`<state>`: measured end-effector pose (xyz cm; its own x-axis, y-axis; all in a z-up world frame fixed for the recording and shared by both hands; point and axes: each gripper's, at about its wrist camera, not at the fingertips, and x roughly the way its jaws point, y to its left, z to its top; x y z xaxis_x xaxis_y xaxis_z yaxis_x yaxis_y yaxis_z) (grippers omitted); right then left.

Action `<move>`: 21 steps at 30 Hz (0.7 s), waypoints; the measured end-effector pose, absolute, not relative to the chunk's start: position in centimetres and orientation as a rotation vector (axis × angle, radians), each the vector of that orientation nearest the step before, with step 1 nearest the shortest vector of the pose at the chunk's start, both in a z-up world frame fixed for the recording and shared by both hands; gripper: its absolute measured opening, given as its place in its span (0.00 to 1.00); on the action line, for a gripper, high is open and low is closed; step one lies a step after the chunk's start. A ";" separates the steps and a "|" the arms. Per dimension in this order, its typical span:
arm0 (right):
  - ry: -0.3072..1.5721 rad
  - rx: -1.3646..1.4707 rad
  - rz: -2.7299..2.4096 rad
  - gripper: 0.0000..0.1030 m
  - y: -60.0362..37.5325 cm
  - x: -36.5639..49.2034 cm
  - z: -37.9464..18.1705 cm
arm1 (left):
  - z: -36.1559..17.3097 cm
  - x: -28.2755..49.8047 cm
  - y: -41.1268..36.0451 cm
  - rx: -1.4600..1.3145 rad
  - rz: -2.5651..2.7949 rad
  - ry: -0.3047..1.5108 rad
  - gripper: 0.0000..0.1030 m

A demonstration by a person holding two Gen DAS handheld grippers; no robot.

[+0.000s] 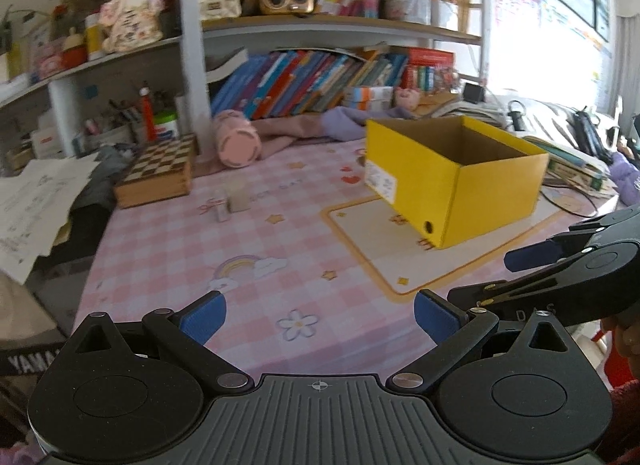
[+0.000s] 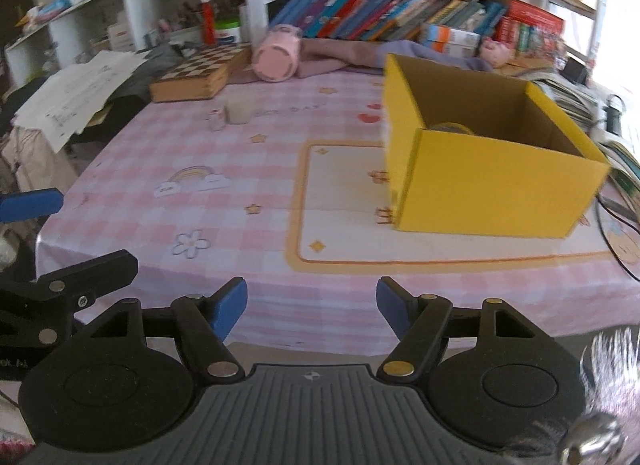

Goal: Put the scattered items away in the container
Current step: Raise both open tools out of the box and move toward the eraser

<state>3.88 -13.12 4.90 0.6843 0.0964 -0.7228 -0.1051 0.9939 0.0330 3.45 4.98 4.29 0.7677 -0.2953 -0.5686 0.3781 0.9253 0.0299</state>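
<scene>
Bookshelves crowd the counter's far edge, and your left tongs (image 1: 318, 315) and right tongs (image 2: 312, 307) hover spread and empty over its near edge, ready to reach. Your yellow box (image 2: 496, 185) sits open-topped toward the right edge, something round already inside. Two small pale blocks (image 1: 234, 201) wait toward the far left corner, near the chessboard box (image 1: 158, 173); nothing blocks the path.

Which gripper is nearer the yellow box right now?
Right, by a modest margin. The right gripper sits at the table's near edge, left of the yellow box. The left gripper lies farther left, with the right one between it and the box.
</scene>
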 end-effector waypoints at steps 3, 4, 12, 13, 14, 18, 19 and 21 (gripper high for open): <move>0.815 -0.024 0.150 0.69 -12.2 4.4 4.8 | 4.3 3.3 5.8 0.136 -0.334 0.600 0.99; 0.818 -0.026 0.160 0.69 -11.9 4.5 4.8 | 4.2 3.2 6.1 0.135 -0.325 0.604 0.99; 0.824 -0.061 0.259 0.70 -9.6 5.8 4.5 | 4.2 3.2 8.0 0.117 -0.242 0.616 0.99; 0.825 -0.062 0.267 0.70 -9.4 6.0 4.5 | 4.2 3.2 8.1 0.119 -0.234 0.617 0.99; 0.825 -0.061 0.273 0.70 -9.3 6.3 4.4 | 4.2 3.3 8.2 0.122 -0.227 0.616 0.99; 0.825 -0.059 0.294 0.70 -8.9 7.3 4.3 | 4.4 3.9 8.4 0.129 -0.202 0.609 0.99; 0.822 -0.061 0.298 0.70 -8.8 7.6 4.3 | 4.4 4.2 8.5 0.129 -0.198 0.606 0.99; 0.816 -0.064 0.305 0.70 -8.7 8.1 4.4 | 4.5 4.8 8.4 0.131 -0.196 0.604 0.99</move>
